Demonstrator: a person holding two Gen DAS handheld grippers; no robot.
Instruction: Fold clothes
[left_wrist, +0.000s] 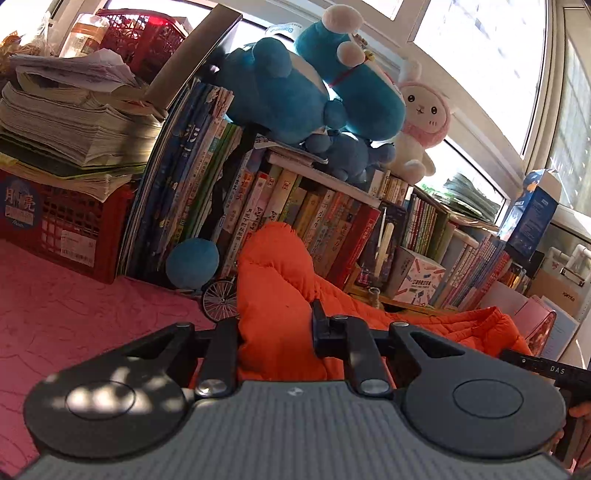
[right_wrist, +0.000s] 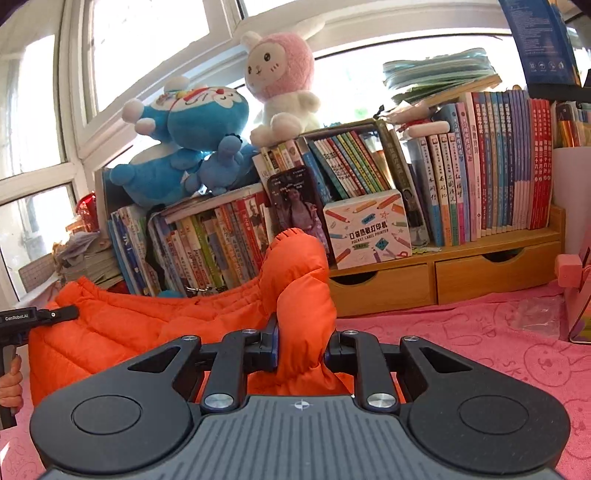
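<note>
An orange padded garment (left_wrist: 280, 295) (right_wrist: 155, 325) is held up above the pink cloth (left_wrist: 74, 317) (right_wrist: 480, 339). My left gripper (left_wrist: 277, 332) is shut on a thick bunch of its fabric, which bulges up between the fingers. In the right wrist view my right gripper (right_wrist: 301, 347) is shut on another puffy end of the same garment, standing up past the pads. The rest of the garment sags between the two grippers. The right gripper's body (left_wrist: 546, 369) shows at the left wrist view's right edge, and the left gripper's body (right_wrist: 22, 325) at the other view's left edge with a hand (right_wrist: 9, 384).
Rows of books (left_wrist: 258, 206) (right_wrist: 480, 177) stand right behind the garment, with blue and pink plush toys (left_wrist: 314, 92) (right_wrist: 280, 74) on top. A wooden drawer shelf (right_wrist: 443, 273), a white printer box (right_wrist: 365, 229), a red crate (left_wrist: 66, 229) under paper stacks and a small bicycle model (left_wrist: 219, 295) line the back.
</note>
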